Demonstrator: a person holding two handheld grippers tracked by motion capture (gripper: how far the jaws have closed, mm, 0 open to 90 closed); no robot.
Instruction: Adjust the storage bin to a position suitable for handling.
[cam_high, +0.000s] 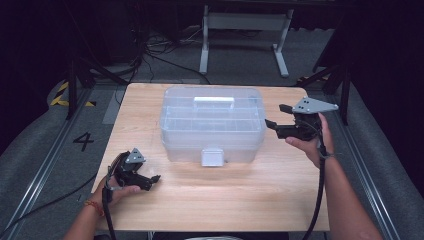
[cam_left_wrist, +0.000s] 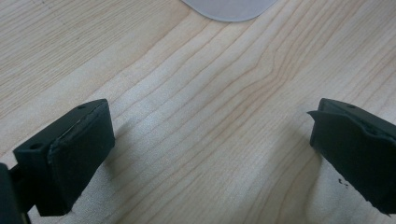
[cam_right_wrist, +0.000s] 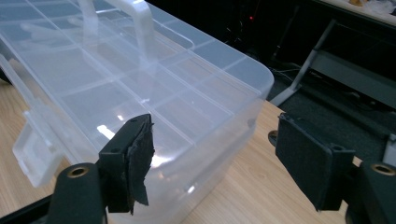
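The left gripper (cam_high: 150, 179) sits at the near left of the table (cam_high: 240, 195), held low over the wood in the person's left hand (cam_high: 117, 191). Its jaws stand wide apart with bare wood grain between them and nothing in their hold, as the left gripper view confirms (cam_left_wrist: 210, 154). A cable trails from it toward the near edge. In that same view a rounded pale plastic tab (cam_left_wrist: 229, 9) shows at the far edge, well clear of the jaws.

The clear plastic box (cam_high: 212, 125) stands in the middle of the table, towards the far side, lid down. A white latch (cam_high: 211, 156) hangs from its near wall, and a white handle (cam_high: 214, 100) lies flat on the lid. Dividers show through the lid as a grid of compartments.

The right gripper (cam_high: 275, 116) is held in the person's right hand (cam_high: 312, 145) just beside the right end of the box, raised off the table, jaws pointing left at the box. The jaws are partly open and hold nothing. In the right gripper view (cam_right_wrist: 215, 154) the near right corner of the box (cam_right_wrist: 187, 102) lies between and beyond the jaws; whether a pad touches the wall I cannot tell.

Beyond the table, a white metal stand (cam_high: 245, 30) and loose cables (cam_high: 160, 55) lie on the grey floor.
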